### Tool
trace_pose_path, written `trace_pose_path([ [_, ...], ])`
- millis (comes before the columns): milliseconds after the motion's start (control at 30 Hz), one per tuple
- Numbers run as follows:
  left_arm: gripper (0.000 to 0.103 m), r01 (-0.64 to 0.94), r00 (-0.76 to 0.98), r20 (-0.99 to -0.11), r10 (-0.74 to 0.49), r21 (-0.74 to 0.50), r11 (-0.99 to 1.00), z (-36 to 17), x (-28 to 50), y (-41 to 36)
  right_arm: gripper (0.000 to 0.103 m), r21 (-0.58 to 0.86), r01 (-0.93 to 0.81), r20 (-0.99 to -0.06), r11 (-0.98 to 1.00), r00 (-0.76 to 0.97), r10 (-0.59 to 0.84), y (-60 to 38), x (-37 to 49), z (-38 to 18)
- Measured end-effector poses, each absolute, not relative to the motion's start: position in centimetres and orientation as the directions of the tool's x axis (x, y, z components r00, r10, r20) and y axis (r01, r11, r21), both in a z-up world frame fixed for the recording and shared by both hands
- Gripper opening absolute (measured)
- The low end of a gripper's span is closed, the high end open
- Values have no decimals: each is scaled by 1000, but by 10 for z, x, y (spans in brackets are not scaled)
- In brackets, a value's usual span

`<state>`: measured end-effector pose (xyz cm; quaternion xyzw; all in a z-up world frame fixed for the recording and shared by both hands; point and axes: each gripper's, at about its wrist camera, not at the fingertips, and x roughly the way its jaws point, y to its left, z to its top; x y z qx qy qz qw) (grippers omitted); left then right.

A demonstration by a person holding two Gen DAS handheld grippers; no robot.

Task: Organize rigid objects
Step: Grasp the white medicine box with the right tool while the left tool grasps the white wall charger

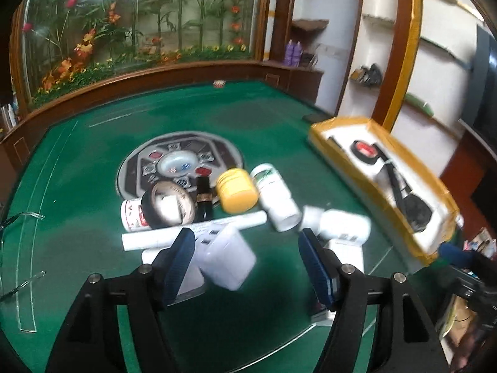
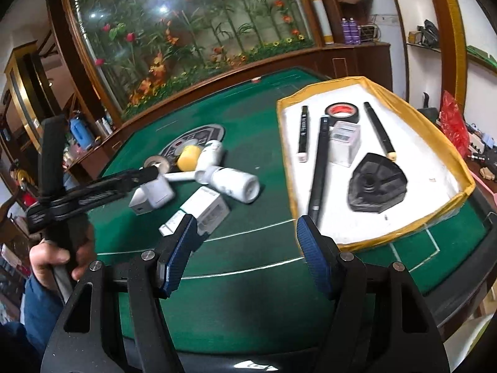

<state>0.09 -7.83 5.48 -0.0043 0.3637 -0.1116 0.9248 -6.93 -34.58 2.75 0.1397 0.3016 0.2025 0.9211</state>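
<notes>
While motion blurs white box (image 1: 230, 261), tray (image 1: 400, 199) (cut off) tilts.

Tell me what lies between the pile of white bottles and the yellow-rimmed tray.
Nothing: in the right wrist view, only bare green felt separates the nearest white bottle from the tray.

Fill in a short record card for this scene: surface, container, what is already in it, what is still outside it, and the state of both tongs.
surface: green felt table
container: yellow-rimmed tray, white inside
in tray: tape roll, black markers, small clear box, black triangular part
outside tray: yellow jar, white bottles, white tube, boxes, a second tape roll
left tongs: open, nothing gripped
right tongs: open, empty
</notes>
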Motion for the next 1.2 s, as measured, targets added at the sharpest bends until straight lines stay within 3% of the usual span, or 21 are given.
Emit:
trace_pose_path([
  [200, 69, 178, 707, -700, -98, 42, 983, 36, 12, -89, 68, 362, -333, -514, 871, 708, 485, -327, -67, 28],
  [300, 53, 147, 708, -705, -43, 88, 985, 29, 14, -84, 68, 366, -341, -534, 866, 685, 495, -319, -57, 25],
  [433, 53, 186, 697, -713, -84, 67, 980, 31, 5, -83, 68, 396, -346, -555, 850, 648, 522, -312, -41, 20],
  [567, 46, 368, 574, -791, -212, 18, 929, 17, -8, -99, 68, 394, -352, -579, 849, 623, 527, -300, -31, 20],
  [667, 46, 433, 576, -787, -219, 66, 899, 16, -22, -107, 68, 390, -352, -595, 851, 609, 524, -294, -29, 18],
  [867, 47, 358, 570, -797, -202, 19, 934, 19, -14, -82, 68, 387, -349, -624, 854, 582, 521, -281, -20, 18],
  [1033, 62, 349, 573, -792, -208, 7, 937, 21, -15, -83, 68, 368, -343, -652, 864, 568, 502, -262, -9, 22],
  [1200, 62, 349, 570, -797, -198, 17, 937, 20, -16, -84, 68, 297, -326, -724, 897, 536, 435, -244, 8, 12],
])
